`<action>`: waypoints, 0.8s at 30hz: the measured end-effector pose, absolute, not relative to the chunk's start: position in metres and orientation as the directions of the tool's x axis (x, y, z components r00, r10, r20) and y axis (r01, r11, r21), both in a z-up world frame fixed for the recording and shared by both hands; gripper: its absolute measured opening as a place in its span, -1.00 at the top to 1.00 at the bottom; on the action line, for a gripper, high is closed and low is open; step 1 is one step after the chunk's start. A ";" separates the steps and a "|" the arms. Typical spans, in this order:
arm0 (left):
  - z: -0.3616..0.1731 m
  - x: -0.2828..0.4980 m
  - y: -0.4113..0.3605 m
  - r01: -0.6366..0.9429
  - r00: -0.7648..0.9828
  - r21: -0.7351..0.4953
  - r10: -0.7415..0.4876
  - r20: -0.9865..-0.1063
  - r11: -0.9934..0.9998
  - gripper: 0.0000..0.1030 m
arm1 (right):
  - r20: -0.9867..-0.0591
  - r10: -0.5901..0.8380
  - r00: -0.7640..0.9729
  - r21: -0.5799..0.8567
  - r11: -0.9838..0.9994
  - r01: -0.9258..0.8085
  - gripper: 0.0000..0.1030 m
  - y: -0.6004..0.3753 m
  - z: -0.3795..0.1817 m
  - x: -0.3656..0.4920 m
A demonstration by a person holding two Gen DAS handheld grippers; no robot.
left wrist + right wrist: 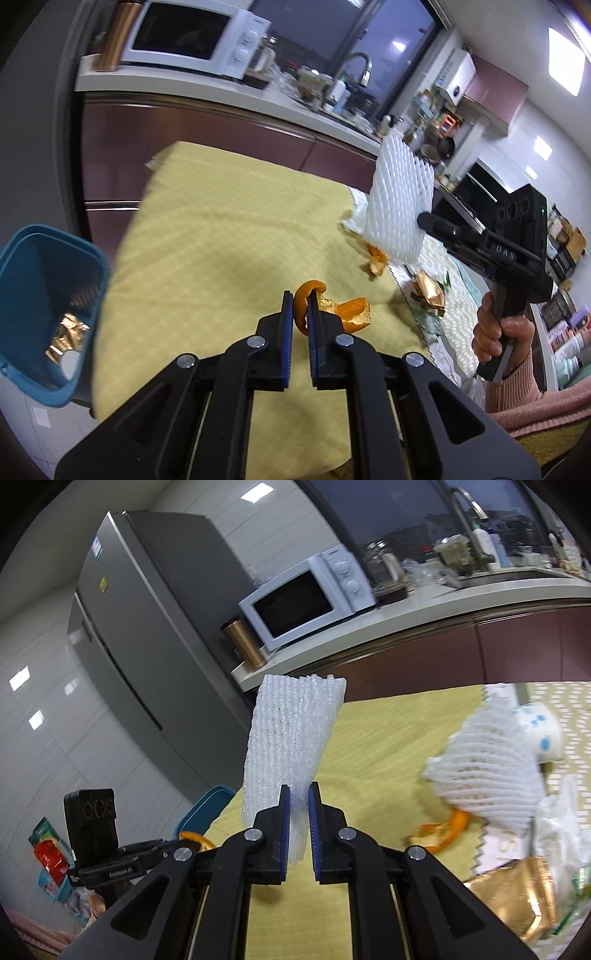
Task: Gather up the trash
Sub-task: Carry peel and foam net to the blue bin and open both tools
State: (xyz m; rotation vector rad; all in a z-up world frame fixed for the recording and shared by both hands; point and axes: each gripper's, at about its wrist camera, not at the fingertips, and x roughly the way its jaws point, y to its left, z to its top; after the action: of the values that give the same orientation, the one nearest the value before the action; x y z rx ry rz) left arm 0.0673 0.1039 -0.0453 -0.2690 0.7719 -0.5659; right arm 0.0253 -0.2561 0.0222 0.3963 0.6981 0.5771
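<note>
Only the left wrist view looks into the blue bin [44, 306] at the worktop's left edge, with gold wrapping inside. The left claw [301, 314] pinches a curl of orange peel [306, 295] above the yellow cloth [221, 229]. The right claw [297, 812] is nearly closed on a white foam net [291, 734] held upright; a second foam net [487, 775] on the right is blurred.

Black left gripper [300, 306] with blue-padded jaws, silver screws; pink ribbed sleeve [517, 387].
</note>
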 end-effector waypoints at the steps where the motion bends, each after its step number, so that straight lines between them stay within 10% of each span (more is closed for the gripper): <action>1: -0.043 0.065 0.111 0.370 0.590 -0.426 -0.563 -0.578 0.825 0.85 | -0.485 0.626 0.610 0.522 0.767 -0.372 0.83 -0.250 0.022 0.027; 24: -0.033 0.046 0.259 0.030 0.772 -0.403 -0.277 -0.572 0.915 0.85 | -0.514 0.786 0.344 0.538 0.608 -0.585 0.83 -0.102 0.019 0.066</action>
State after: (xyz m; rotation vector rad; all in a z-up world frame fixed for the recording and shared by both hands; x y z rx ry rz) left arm 0.0461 0.2590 -0.0328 -0.3881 0.6721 -0.1710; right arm 0.0658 -0.1022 0.0193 0.2787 0.8252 0.9051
